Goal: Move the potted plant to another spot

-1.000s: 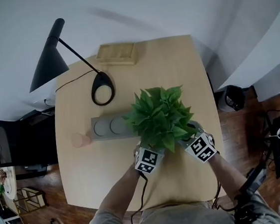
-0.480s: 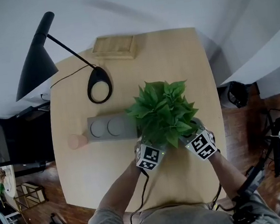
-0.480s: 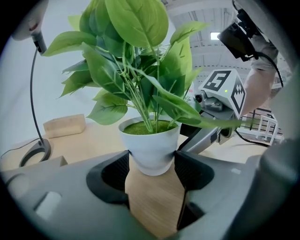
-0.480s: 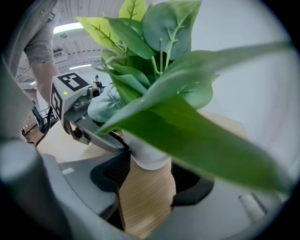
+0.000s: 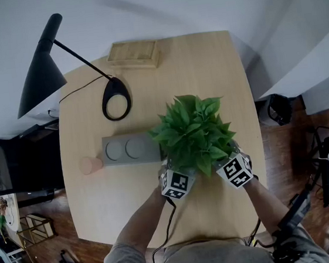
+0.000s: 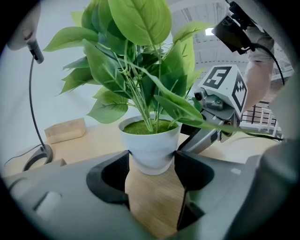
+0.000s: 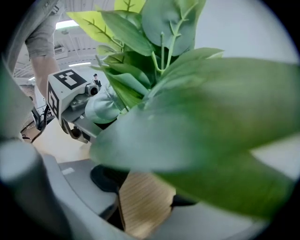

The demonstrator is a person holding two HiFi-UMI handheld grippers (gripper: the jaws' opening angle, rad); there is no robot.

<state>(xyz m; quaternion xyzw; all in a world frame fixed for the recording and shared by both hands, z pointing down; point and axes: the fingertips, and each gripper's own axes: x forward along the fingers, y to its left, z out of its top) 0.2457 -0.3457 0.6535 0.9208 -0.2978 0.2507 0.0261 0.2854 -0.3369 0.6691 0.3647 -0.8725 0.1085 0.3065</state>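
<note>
**A:** Where is the potted plant (image 5: 195, 135) now?

**B:** Its white pot (image 6: 150, 145) sits between the jaws of the left gripper (image 6: 152, 158). Those jaws stand wide, and both pads press on the pot's sides, partway down. Green leaves rise above the jaws. I cannot tell whether the pot's base rests on the tabletop (image 5: 103, 211).

**A:** And the right gripper (image 7: 147, 185)?

**B:** Its jaws also stand well apart, with bare wood showing between their near parts. A large blurred leaf (image 7: 201, 140) covers the tips, so I cannot tell whether they touch the pot. In the left gripper view, this gripper reaches in just beyond the left jaws, at the pot's right side.

**A:** What differs from a second ago?

**B:** Very little. Both grippers keep their places at the near side of the plant, one on each side, with their jaws about as wide as before. The grey tray (image 5: 132, 149) still lies to the left of the left jaws, with the leaves just reaching its right end. The head view has tipped slightly, so the black lamp (image 5: 42, 71) and the wooden box (image 5: 134, 53) beyond the jaws sit higher in the picture.
</note>
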